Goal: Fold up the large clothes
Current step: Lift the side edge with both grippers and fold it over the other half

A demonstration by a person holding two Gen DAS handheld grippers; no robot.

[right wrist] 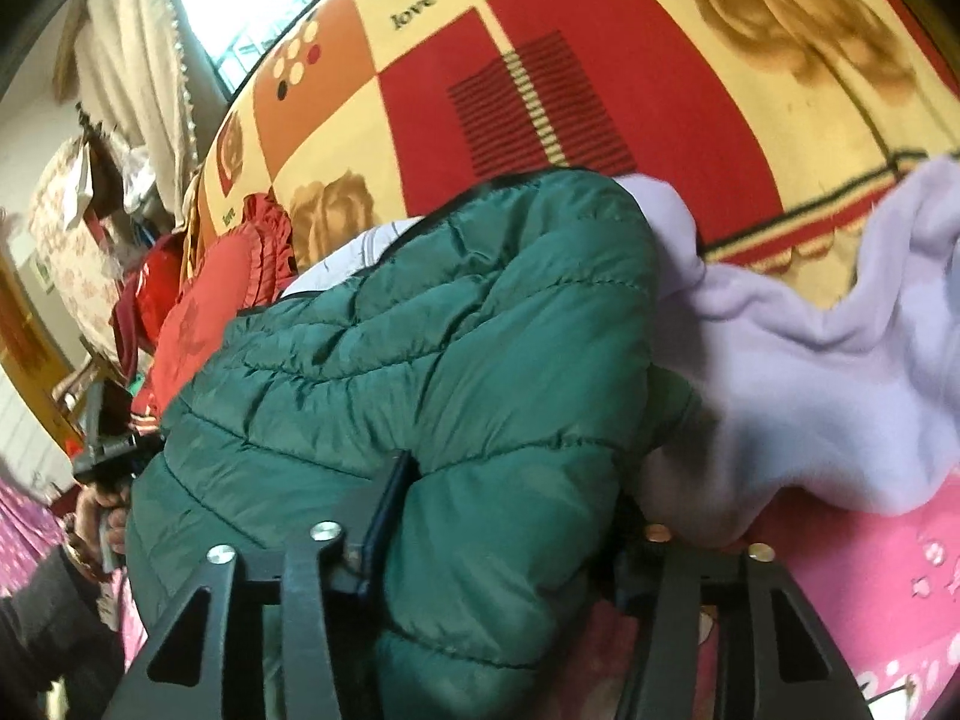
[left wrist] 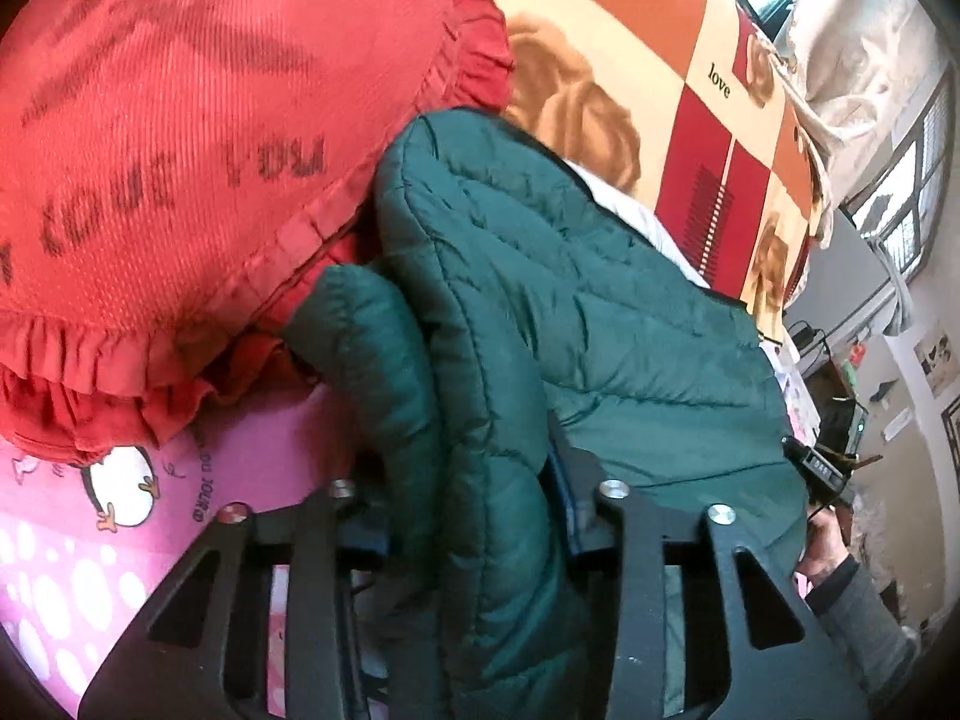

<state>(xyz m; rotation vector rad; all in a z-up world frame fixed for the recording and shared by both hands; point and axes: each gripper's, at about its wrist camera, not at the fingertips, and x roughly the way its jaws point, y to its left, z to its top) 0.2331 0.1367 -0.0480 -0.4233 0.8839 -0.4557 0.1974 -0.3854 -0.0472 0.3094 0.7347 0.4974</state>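
- Left wrist view: our left gripper (left wrist: 474, 516) was clamped on a thick edge of the green puffer jacket (left wrist: 576, 324), padding bulging between its jaws.
- Right wrist view: our right gripper (right wrist: 504, 534) pinched the opposite edge of the same jacket the same way.
- We judged the fold well along: the jacket lay bunched into a compact bundle on the pink sheet (left wrist: 72, 570), not yet released or smoothed.
- Both grippers reached in low from opposite ends.
- Beside it sat a red pillow (left wrist: 180, 150) and a lilac garment (right wrist: 810, 360).
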